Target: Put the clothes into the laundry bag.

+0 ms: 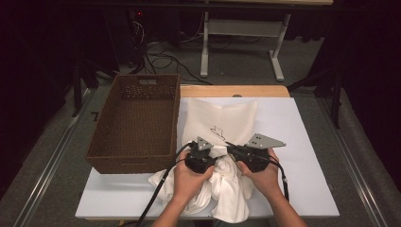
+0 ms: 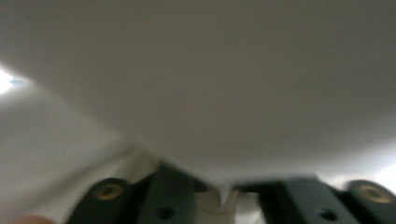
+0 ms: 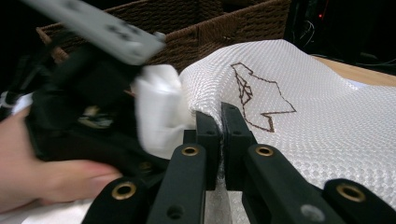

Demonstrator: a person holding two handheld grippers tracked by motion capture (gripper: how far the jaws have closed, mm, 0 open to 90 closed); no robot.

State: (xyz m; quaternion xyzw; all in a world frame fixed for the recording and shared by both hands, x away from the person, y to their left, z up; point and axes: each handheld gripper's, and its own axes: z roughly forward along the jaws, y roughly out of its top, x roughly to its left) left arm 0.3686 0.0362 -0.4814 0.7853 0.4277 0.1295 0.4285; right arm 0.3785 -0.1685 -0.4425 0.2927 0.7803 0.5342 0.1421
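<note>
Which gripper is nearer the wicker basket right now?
Left. The left gripper sits on the white cloth just off the near right corner of the wicker basket. The right gripper is farther right, shut on the edge of the mesh bag.

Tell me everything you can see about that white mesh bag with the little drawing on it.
The white mesh bag looks like netted fabric, with a brown outline figure drawn on it. It lies puffed on the white mat, right beside the wicker basket. The right gripper pinches its near edge, jaws shut on the mesh. White cloth bunches at its mouth, where the left gripper presses in.
</note>
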